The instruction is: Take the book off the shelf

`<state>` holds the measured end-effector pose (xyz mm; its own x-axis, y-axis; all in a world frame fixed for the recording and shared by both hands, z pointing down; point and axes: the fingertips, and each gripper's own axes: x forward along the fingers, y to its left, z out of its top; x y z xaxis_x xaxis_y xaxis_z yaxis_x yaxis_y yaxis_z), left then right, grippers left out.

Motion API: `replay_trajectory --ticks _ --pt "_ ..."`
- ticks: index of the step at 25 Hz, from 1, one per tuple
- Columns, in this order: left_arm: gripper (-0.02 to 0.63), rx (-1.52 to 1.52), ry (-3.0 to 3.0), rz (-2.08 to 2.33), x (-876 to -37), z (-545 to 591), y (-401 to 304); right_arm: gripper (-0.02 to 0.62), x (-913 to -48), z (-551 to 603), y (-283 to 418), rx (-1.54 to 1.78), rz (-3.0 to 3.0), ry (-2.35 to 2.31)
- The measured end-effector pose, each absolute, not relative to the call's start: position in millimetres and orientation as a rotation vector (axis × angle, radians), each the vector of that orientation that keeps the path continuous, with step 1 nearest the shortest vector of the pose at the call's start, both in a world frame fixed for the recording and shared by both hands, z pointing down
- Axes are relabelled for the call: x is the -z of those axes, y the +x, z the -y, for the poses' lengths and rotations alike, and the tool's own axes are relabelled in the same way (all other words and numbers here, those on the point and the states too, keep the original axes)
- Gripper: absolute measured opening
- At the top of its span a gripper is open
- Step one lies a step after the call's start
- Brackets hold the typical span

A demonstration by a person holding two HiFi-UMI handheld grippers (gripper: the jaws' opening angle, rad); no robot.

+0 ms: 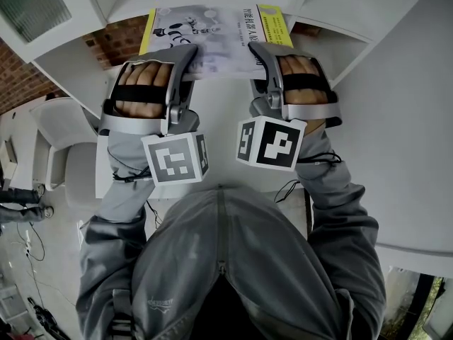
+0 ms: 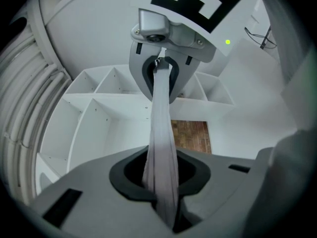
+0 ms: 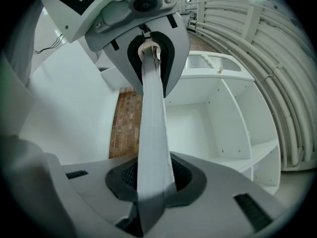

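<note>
The book (image 1: 216,27), with a grey-white cover and a yellow strip at each side, lies flat in the air at the top of the head view. My left gripper (image 1: 190,61) is shut on its left part and my right gripper (image 1: 260,57) on its right part. The two grippers face each other. In the left gripper view the book (image 2: 161,133) runs edge-on from my left gripper (image 2: 163,197) to the right gripper (image 2: 161,66). The right gripper view shows the same book (image 3: 152,128) clamped in my right gripper (image 3: 151,192), with the left gripper (image 3: 148,48) at its far end.
White shelf compartments (image 2: 99,113) stand beyond the book, also seen as the shelf (image 3: 223,118) in the right gripper view. Red brick (image 1: 113,37) shows behind. A white chair (image 1: 64,129) stands at the left and a white panel (image 1: 403,119) at the right.
</note>
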<state>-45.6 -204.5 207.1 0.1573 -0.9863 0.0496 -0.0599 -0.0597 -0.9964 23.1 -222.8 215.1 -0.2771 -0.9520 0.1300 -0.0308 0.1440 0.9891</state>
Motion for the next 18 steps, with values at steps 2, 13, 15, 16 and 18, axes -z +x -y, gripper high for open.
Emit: replay_trajectory --ticks 2,13,15,16,18 --pt "0.080 1.121 -1.408 -1.087 -226.6 196.0 -45.7 0.084 -235.6 213.8 22.7 1.238 1.542 0.972" --pt "0.080 1.231 -1.525 -1.000 -322.2 208.3 -43.8 0.084 -333.3 227.3 23.9 1.141 1.590 0.893" --pt "0.080 1.236 -1.532 -0.993 -331.6 210.8 -43.2 0.084 -343.6 229.7 24.2 1.130 1.597 0.888" --pt "0.080 1.242 -1.537 -0.990 -336.8 212.1 -43.3 0.084 -348.7 230.8 24.3 1.123 1.601 0.885" --pt "0.080 1.258 -1.550 -0.981 -347.6 213.8 -42.9 0.084 -359.2 231.7 25.3 1.101 1.609 0.874"
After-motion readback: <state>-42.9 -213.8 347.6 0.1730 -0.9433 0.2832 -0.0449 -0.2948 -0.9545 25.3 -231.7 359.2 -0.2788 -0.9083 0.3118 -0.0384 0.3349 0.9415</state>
